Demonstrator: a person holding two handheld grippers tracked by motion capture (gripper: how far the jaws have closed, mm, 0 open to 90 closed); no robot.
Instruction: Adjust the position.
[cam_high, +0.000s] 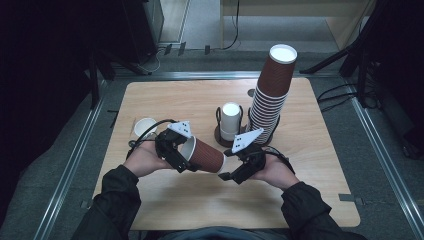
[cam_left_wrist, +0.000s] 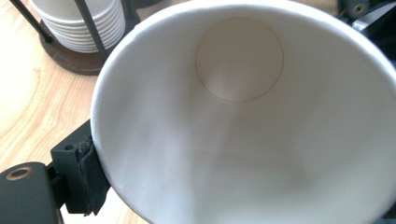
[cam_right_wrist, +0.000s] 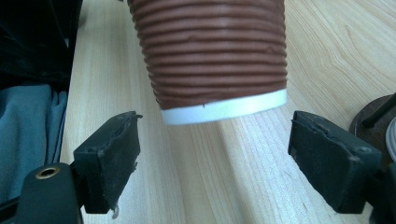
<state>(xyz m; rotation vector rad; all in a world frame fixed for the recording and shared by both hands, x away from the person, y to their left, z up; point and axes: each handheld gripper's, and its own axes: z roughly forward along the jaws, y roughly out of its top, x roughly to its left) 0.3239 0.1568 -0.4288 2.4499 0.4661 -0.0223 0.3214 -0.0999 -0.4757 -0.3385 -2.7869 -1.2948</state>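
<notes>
A brown ribbed paper cup (cam_high: 206, 156) lies level in the air above the wooden table (cam_high: 200, 200), its mouth to the left. My left gripper (cam_high: 182, 162) is shut on its rim. In the left gripper view the cup's white inside (cam_left_wrist: 243, 130) faces the camera and one black pad (cam_left_wrist: 88, 172) presses on the outer wall. My right gripper (cam_high: 227, 175) is open at the cup's base. Its jaws (cam_right_wrist: 229, 163) stand on either side of the white bottom rim of the cup (cam_right_wrist: 215, 51), apart from it.
A tall leaning stack of brown cups (cam_high: 272, 90) stands in a wire holder at the back right. Beside it a holder carries white cups (cam_high: 231, 120) (cam_left_wrist: 79, 23). A single white cup (cam_high: 145, 127) sits near the table's left edge.
</notes>
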